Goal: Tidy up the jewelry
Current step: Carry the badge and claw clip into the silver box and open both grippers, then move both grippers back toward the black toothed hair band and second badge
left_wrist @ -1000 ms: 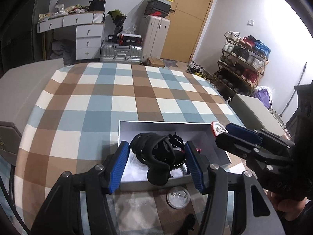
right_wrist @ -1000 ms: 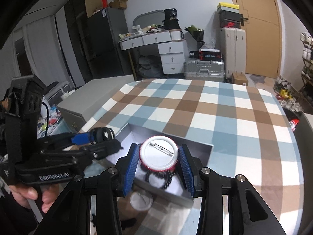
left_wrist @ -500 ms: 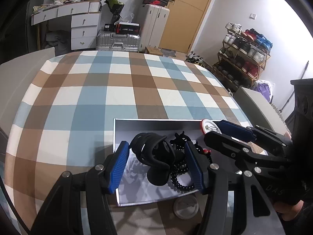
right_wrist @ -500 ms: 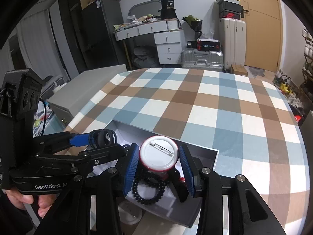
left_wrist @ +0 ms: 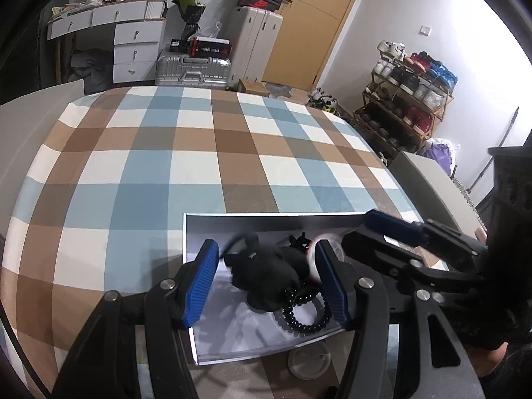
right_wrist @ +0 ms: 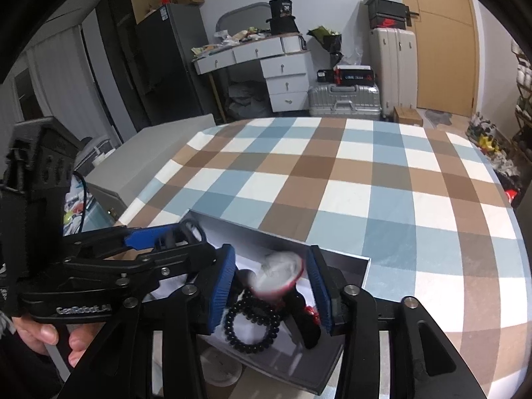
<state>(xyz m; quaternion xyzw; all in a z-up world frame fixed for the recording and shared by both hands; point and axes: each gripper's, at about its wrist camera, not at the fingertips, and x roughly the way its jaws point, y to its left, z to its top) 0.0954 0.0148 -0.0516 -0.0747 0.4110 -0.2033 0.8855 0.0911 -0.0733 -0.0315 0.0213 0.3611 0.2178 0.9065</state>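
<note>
L gripper [left_wrist: 266,276] fingers spread w/ blurred black hair claw [left_wrist: 266,277] loose betw them, over shallow grey box [left_wrist: 272,222] on the checked counter [left_wrist: 199,166]. R gripper [right_wrist: 271,286] fingers just opened; round white pin badge [right_wrist: 277,276] blurred betw them, above black bead bracelet [right_wrist: 251,324] in box.

White lettering "GenRobot.AI" runs along the black arm of the left hand-held gripper [right_wrist: 159,237]; a "30" shows on the black box [right_wrist: 282,11] atop the far desk.
</note>
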